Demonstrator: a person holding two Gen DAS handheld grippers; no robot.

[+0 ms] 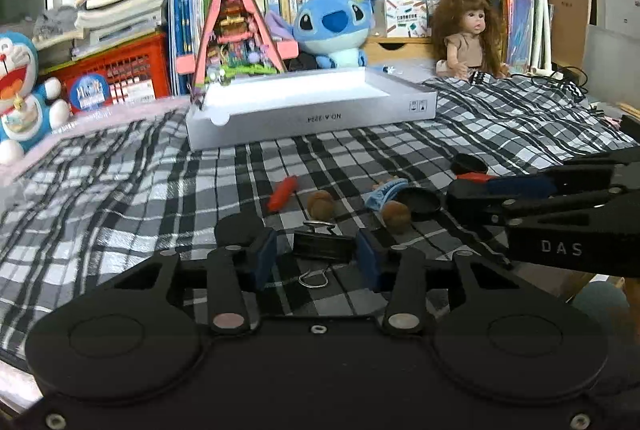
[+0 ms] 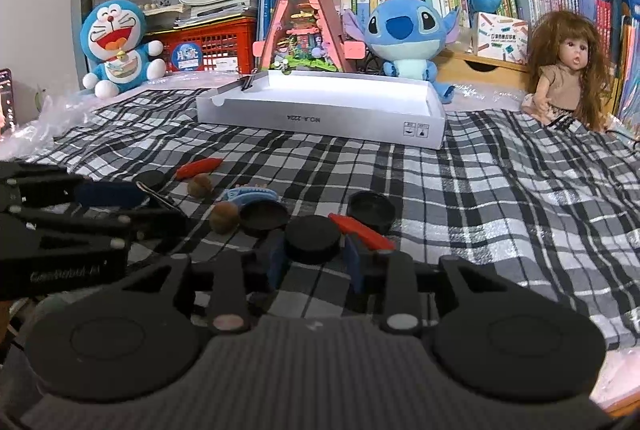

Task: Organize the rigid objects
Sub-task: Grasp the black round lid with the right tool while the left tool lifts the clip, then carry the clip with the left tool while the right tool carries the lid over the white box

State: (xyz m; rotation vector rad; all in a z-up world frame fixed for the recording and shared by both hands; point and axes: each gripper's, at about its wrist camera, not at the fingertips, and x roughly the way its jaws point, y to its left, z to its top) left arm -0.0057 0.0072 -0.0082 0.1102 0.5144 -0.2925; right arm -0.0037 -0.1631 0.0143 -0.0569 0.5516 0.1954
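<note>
The black binder clip [image 1: 323,245] sits between the blue pads of our left claw [image 1: 316,256], resting on the checked cloth [image 1: 120,190]. The pads flank the clip closely; we cannot tell whether they press on it. The black round disc [image 2: 312,239] sits between the pads of our right claw [image 2: 312,262], and here too contact cannot be confirmed from either view.

Around these lie the remaining loose items: a red piece [image 2: 362,230] just beside the right claw, two more black discs [image 2: 264,216] [image 2: 371,207], two brown nuts [image 1: 321,204] [image 1: 396,216], a blue hair clip [image 2: 250,195] and a second red piece [image 1: 282,193]. The white tray [image 1: 312,116], the likely destination, stands well apart behind them, with one clip on its rim.

Risks from here:
- A lift with loose pads would probably drop the clip or the disc.
- The red piece may be dragged along as the right claw rises.
- The two claws work close together and could collide.
- The soft, wrinkled cloth may let small parts roll.

Plush toys, a doll [image 2: 568,70], books and red crates fill the background.
</note>
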